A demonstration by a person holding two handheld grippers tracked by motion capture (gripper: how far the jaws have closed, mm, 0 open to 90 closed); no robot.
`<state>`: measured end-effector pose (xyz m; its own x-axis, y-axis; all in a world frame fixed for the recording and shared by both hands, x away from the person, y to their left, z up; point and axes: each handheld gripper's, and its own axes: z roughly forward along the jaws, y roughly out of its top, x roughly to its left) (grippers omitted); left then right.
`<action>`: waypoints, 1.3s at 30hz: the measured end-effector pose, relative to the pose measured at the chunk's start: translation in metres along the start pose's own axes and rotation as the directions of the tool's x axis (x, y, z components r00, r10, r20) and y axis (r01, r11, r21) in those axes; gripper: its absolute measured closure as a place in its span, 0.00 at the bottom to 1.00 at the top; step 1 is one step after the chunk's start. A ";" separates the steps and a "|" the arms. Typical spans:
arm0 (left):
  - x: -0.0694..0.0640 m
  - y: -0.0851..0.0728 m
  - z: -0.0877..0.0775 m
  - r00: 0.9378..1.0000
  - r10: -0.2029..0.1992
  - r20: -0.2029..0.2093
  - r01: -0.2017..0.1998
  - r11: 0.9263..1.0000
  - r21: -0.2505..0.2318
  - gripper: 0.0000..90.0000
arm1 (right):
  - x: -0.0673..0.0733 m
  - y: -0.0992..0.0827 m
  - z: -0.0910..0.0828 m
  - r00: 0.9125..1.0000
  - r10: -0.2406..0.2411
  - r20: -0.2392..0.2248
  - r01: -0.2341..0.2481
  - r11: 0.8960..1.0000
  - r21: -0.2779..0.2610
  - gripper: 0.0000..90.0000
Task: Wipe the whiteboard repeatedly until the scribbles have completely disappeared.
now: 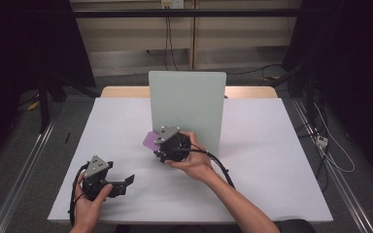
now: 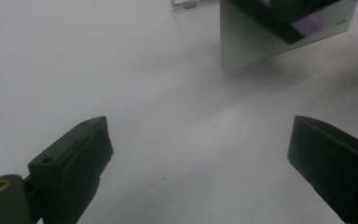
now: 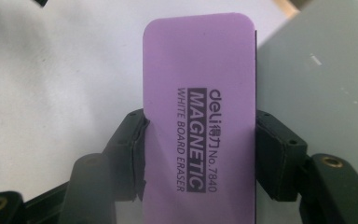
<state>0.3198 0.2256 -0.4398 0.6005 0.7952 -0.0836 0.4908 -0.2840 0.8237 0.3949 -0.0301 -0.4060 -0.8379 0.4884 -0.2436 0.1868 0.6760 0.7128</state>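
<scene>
At a white-topped table (image 1: 272, 160), a person works with 2 hand-held grippers. The right gripper (image 3: 199, 140) is clamped on a purple whiteboard eraser (image 3: 198, 116), its 2 black jaws pressing the long sides of the block. Seen along that gripper's jaws, the eraser stands lengthwise away from the camera, its rounded far end clear of the jaws, black lettering reading "deli MAGNETIC WHITE BOARD ERASER No. 7840" running down its face. A thin dark layer shows along the eraser's right edge.

From the high view, the right gripper (image 1: 161, 147) is near the middle of the table, held in the person's right hand (image 1: 194, 162), with the eraser (image 1: 150, 141) poking out to the left of it, just in front of the lower left corner of an upright pale grey-green board (image 1: 187, 102). The board stands on the table, facing the person. Whether the eraser touches the board cannot be told from here; in the right gripper view the board (image 3: 326, 79) lies just beside the eraser's right edge.

The left gripper (image 1: 124, 182) sits low near the table's front left, in the person's left hand (image 1: 90, 204). Its jaws stand wide apart with nothing between them, only bare tabletop (image 2: 121, 70) ahead in the left gripper view, where the board (image 2: 251, 42) and a glimpse of purple appear far off.
</scene>
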 end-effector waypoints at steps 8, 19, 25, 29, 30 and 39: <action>0.001 0.000 -0.001 1.000 -0.006 0.000 0.006 1.000 -0.003 0.07 | 0.006 0.002 0.012 0.999 0.006 -0.032 -0.006 1.000 0.008 0.46; 0.003 -0.001 -0.003 1.000 -0.011 -0.006 0.011 1.000 -0.008 0.07 | 0.003 0.007 0.003 1.000 -0.018 0.010 0.018 1.000 0.005 0.46; 0.003 -0.001 -0.003 1.000 -0.011 -0.004 0.011 1.000 -0.013 0.07 | -0.020 0.021 -0.023 0.997 0.037 0.066 -0.032 0.997 -0.073 0.46; 0.003 -0.001 -0.003 1.000 -0.012 -0.006 0.012 1.000 -0.011 0.07 | -0.034 0.028 -0.042 0.989 0.090 0.117 -0.076 0.990 -0.118 0.46; 0.003 -0.001 -0.004 1.000 -0.012 -0.005 0.012 1.000 -0.011 0.07 | -0.036 0.029 -0.045 0.987 0.106 0.125 -0.090 0.988 -0.127 0.46; 0.004 -0.002 -0.001 1.000 -0.016 -0.004 0.016 1.000 -0.002 0.07 | -0.039 0.018 -0.054 0.989 0.124 0.082 -0.114 0.987 -0.114 0.46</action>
<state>0.3209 0.2299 -0.4411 0.5900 0.8018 -0.0950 0.4991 -0.2698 0.8235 0.4036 -0.0673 -0.3483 -0.7636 0.6118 -0.2064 0.2213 0.5483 0.8065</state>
